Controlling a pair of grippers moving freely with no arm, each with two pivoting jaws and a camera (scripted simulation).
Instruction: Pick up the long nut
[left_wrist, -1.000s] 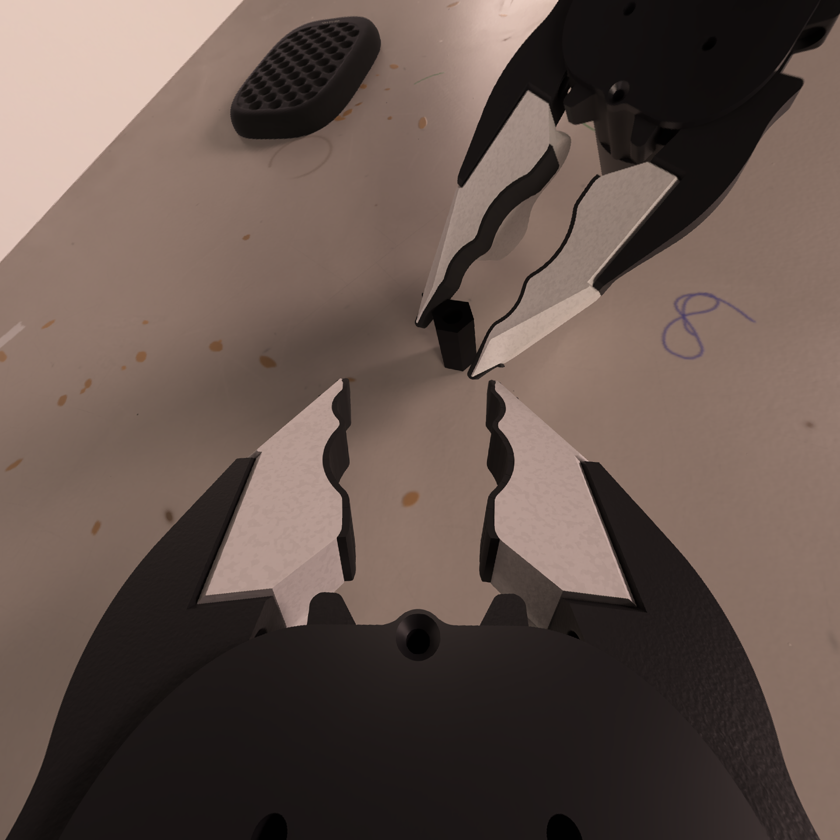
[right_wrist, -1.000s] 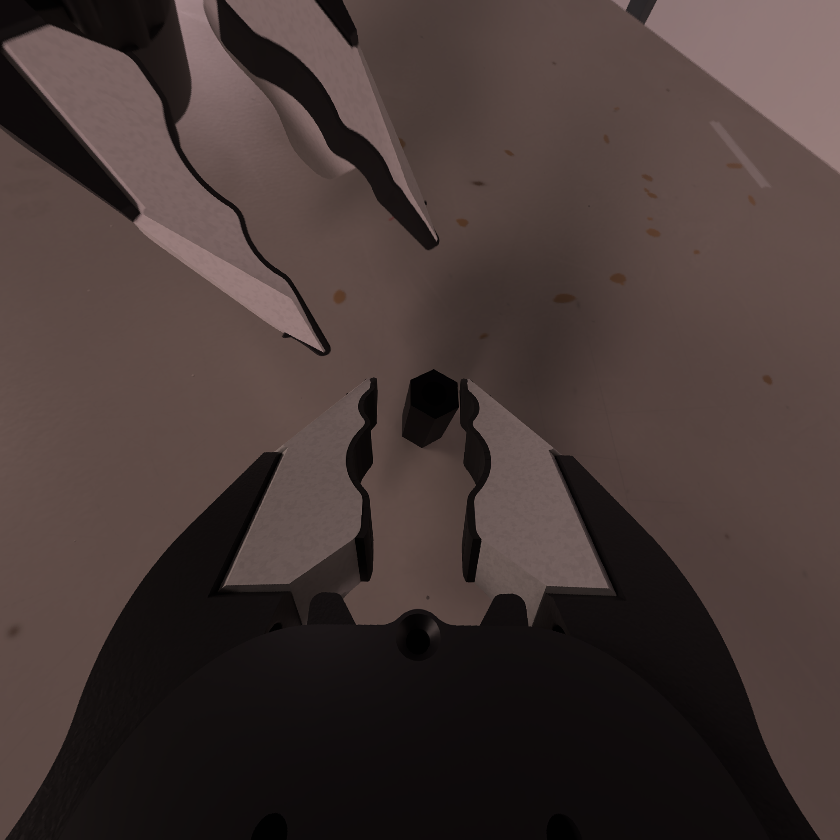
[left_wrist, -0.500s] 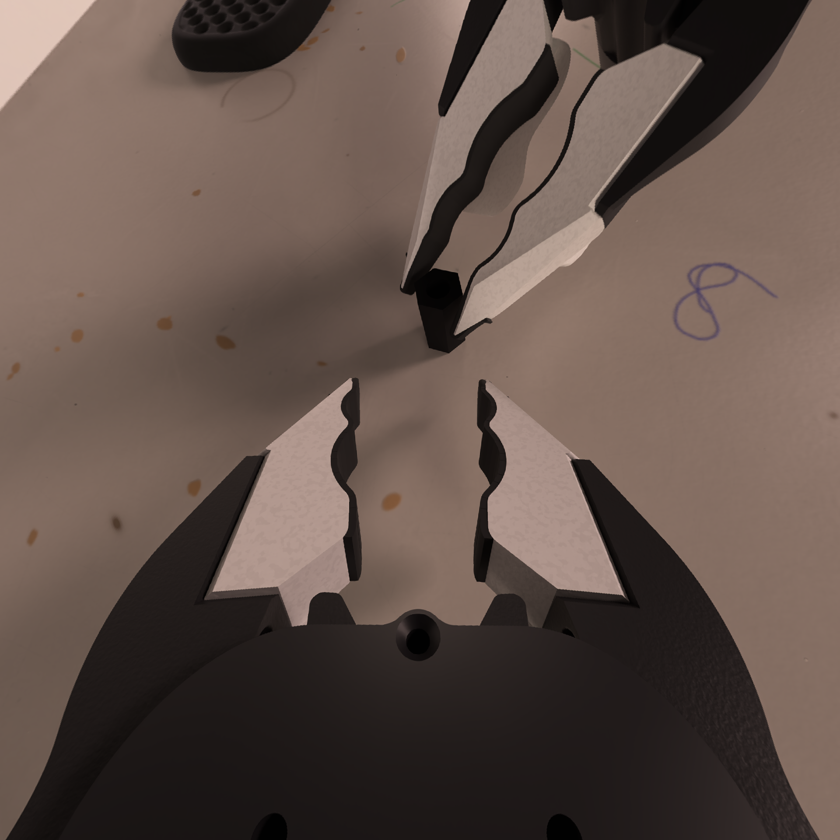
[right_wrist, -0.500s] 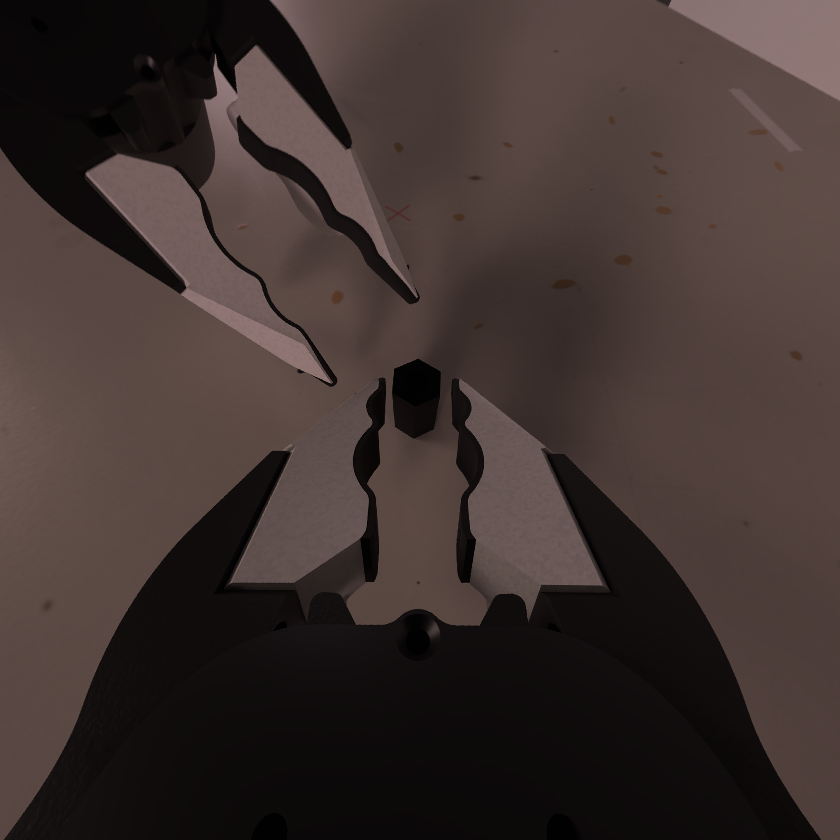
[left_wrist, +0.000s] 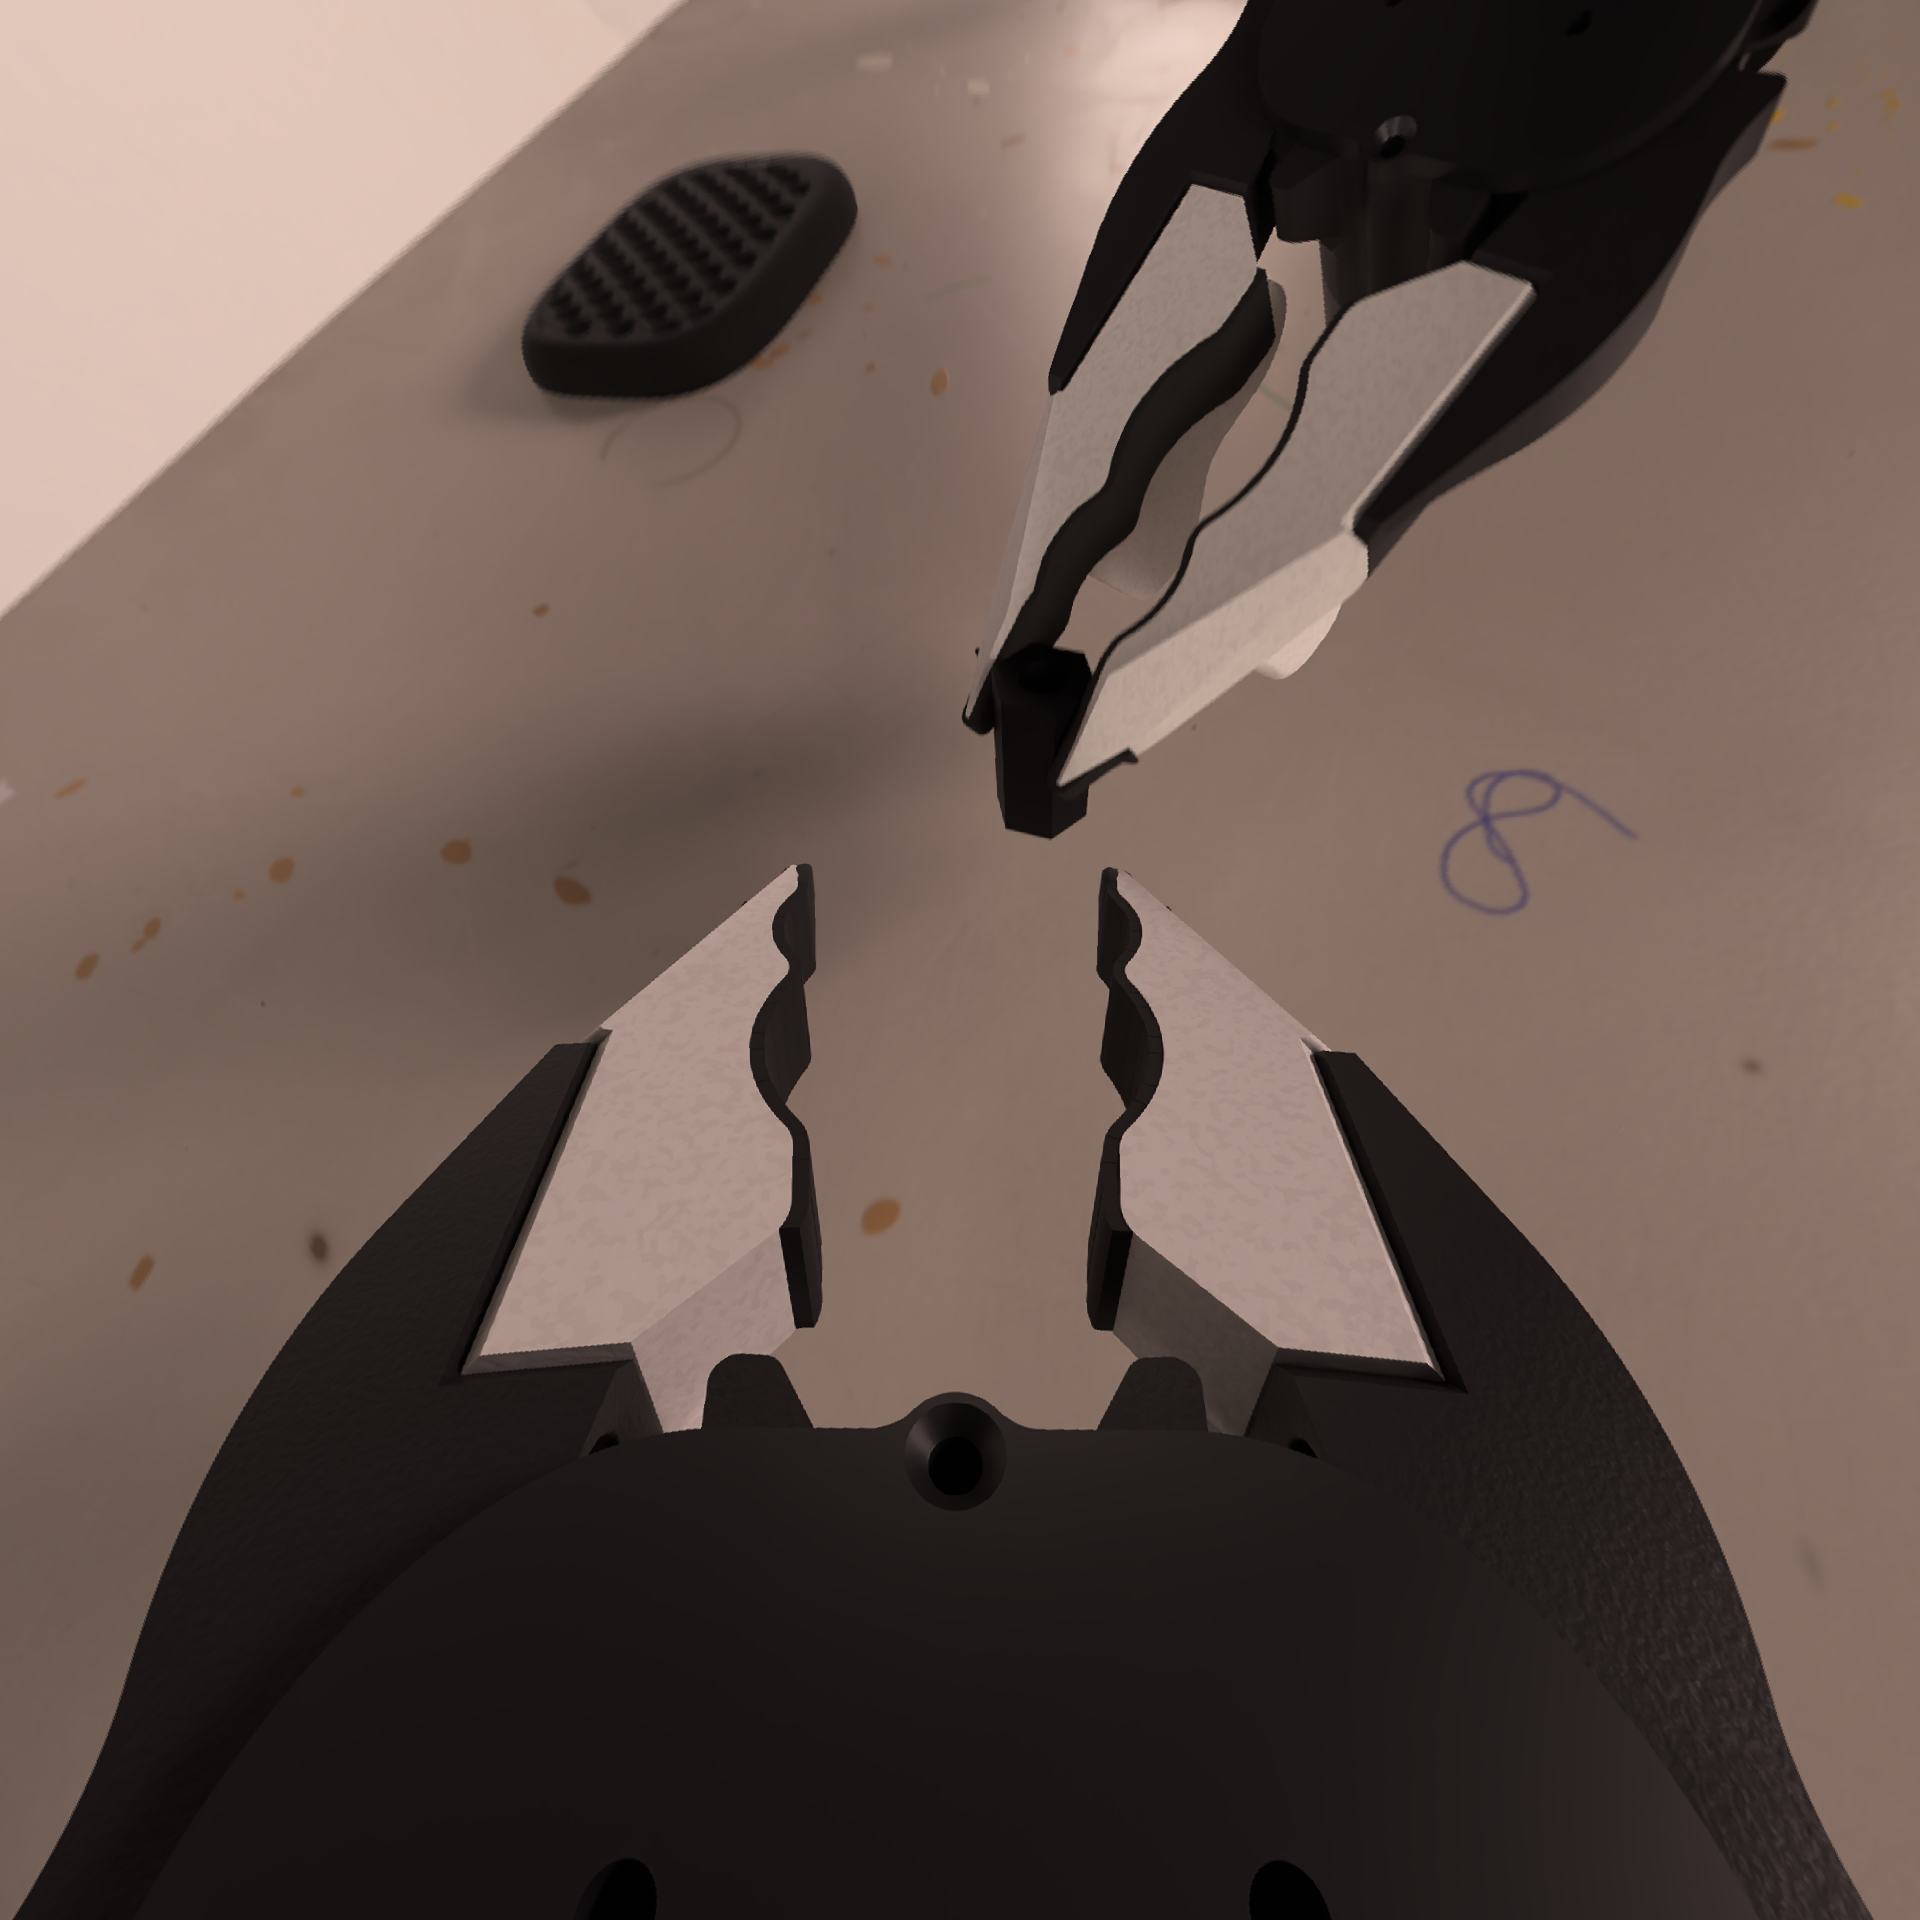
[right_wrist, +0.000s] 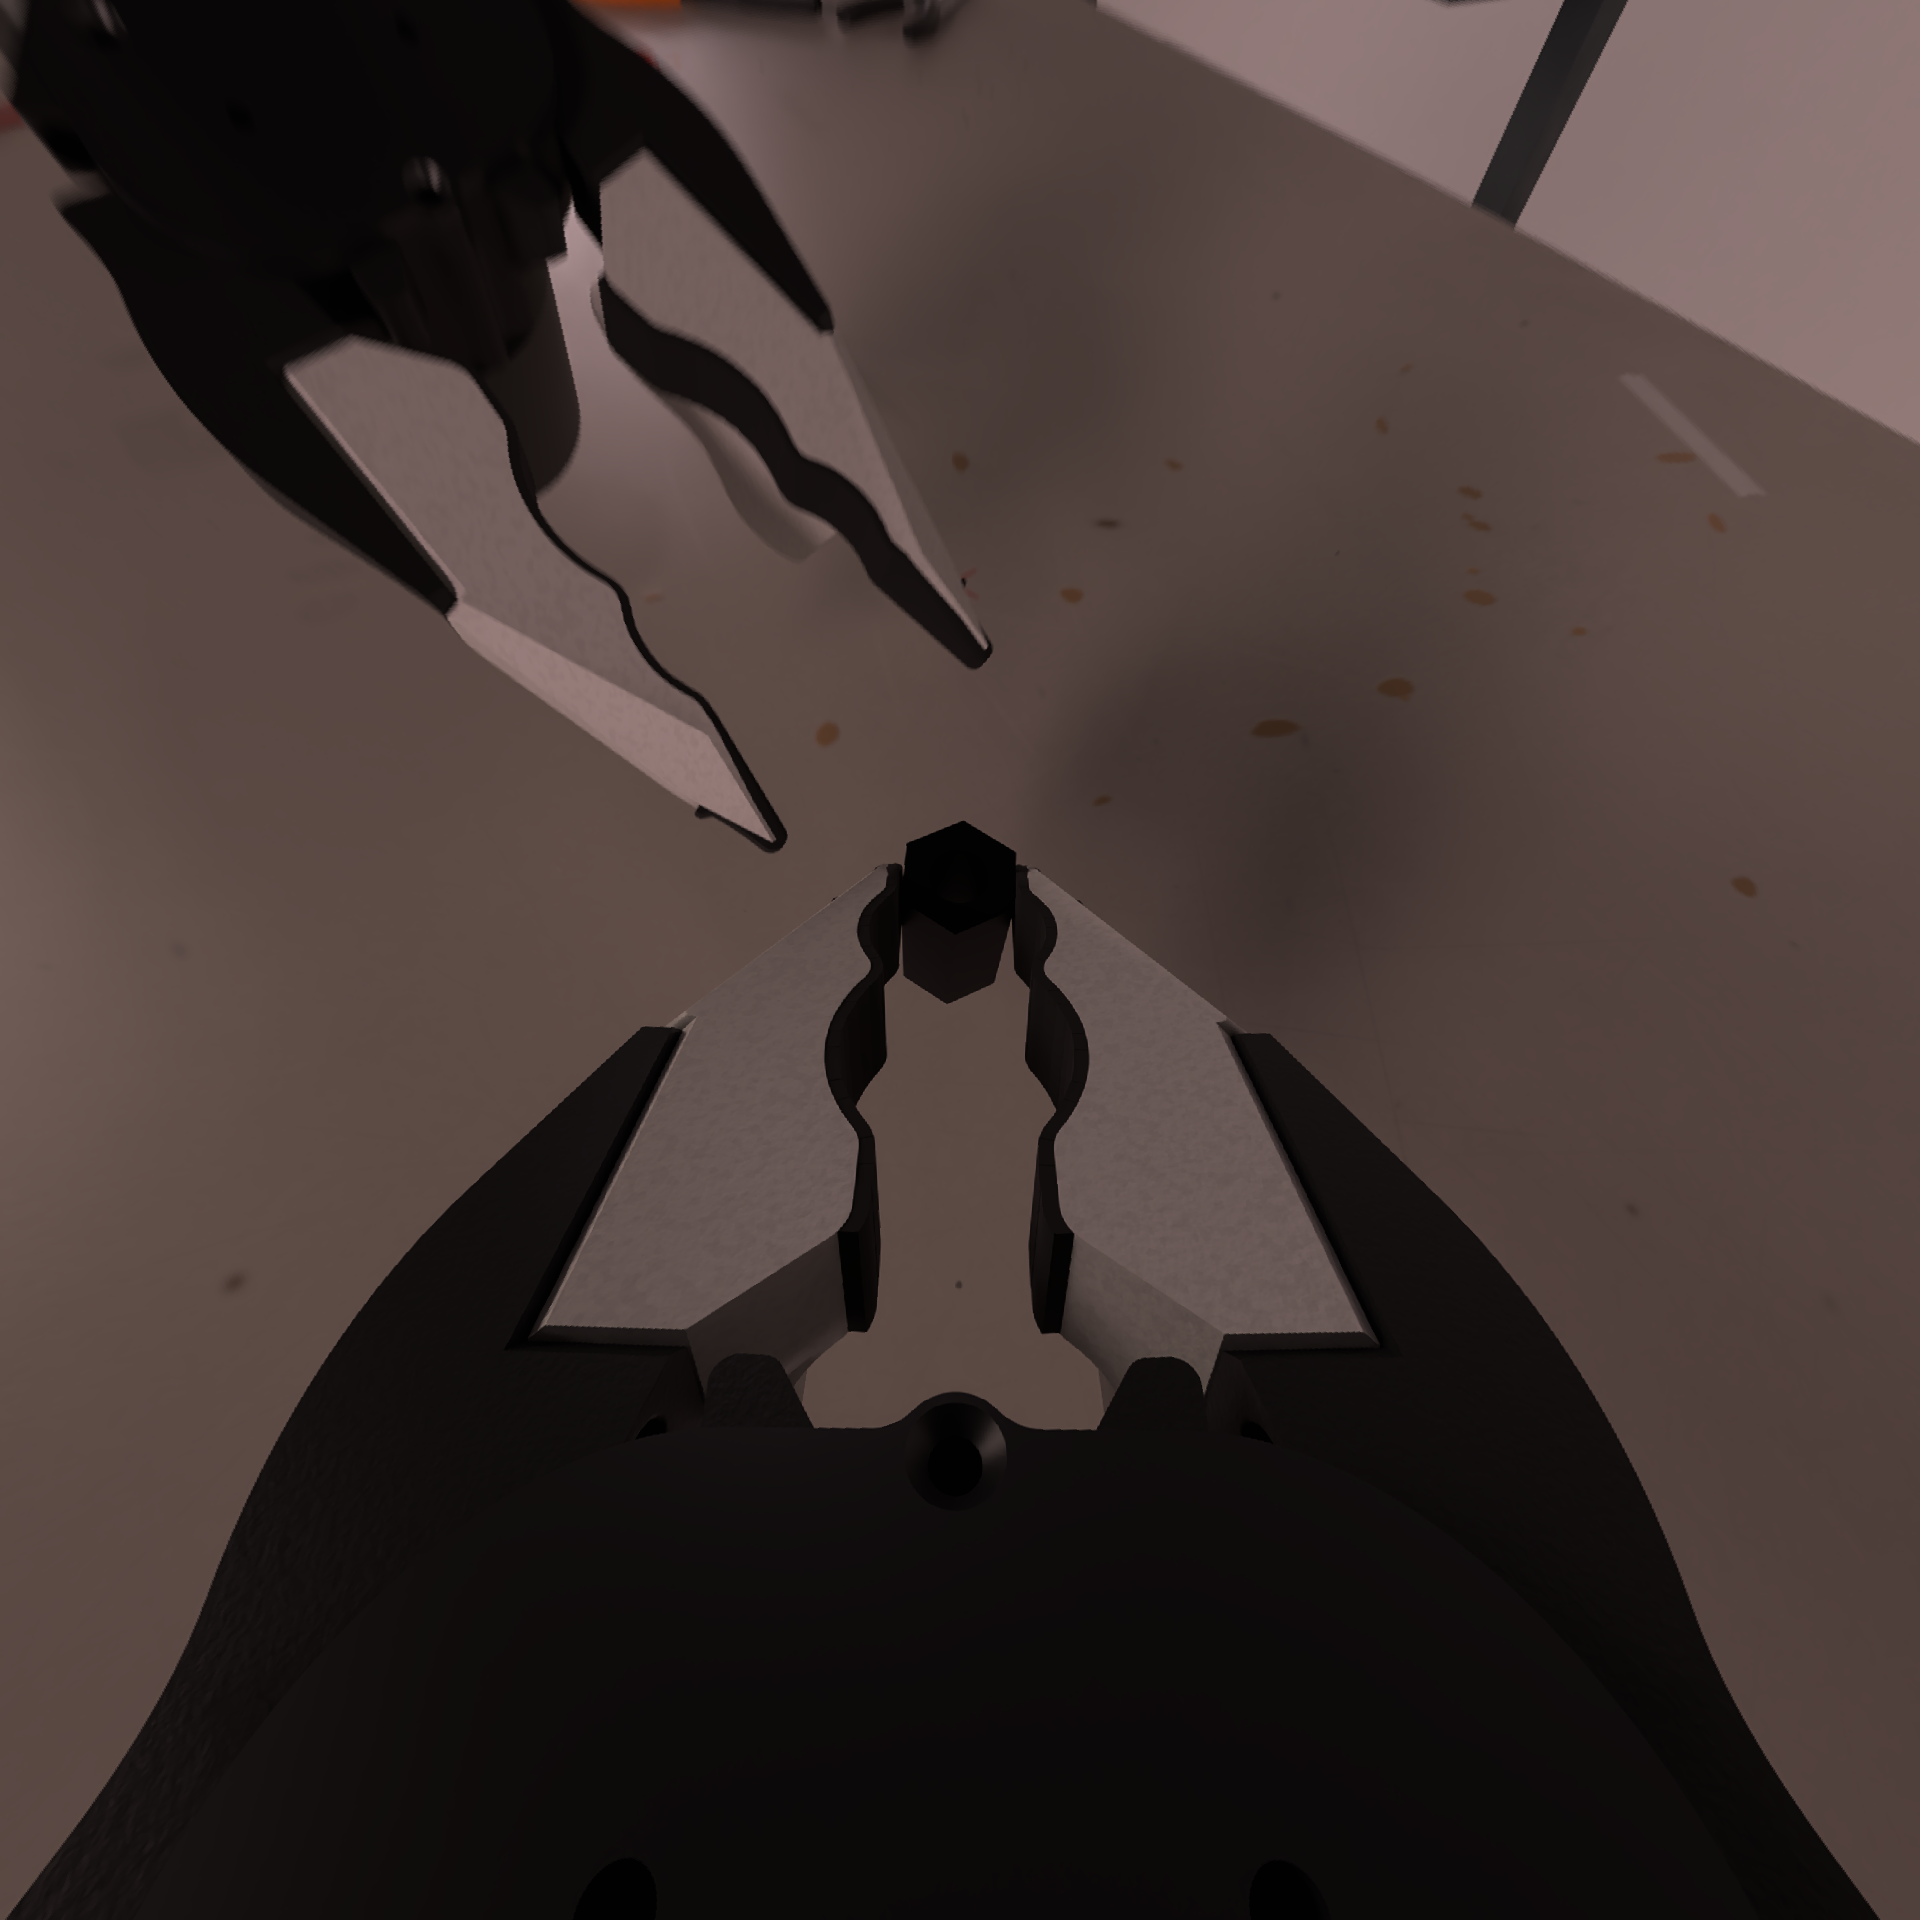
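The long nut (right_wrist: 953, 920) is a small black hexagonal piece, held upright between the tips of my right gripper (right_wrist: 958, 878), which is shut on it. In the left wrist view the right gripper (left_wrist: 1044, 732) comes down from the upper right with the nut (left_wrist: 1034, 758) in its tips, lifted a little off the table. My left gripper (left_wrist: 956, 883) is open and empty, its tips just short of the nut. In the right wrist view the left gripper (right_wrist: 878, 743) is at the upper left, open.
A black oval pad with a dimpled top (left_wrist: 691, 291) lies at the far left near the table edge. A blue scribble (left_wrist: 1507, 842) marks the tabletop (left_wrist: 416, 727) at the right. Orange specks dot the surface. A dark post (right_wrist: 1538, 114) stands beyond the table.
My right gripper has closed on the nut and raised it off the table. My left gripper has stayed open and drawn back a little.
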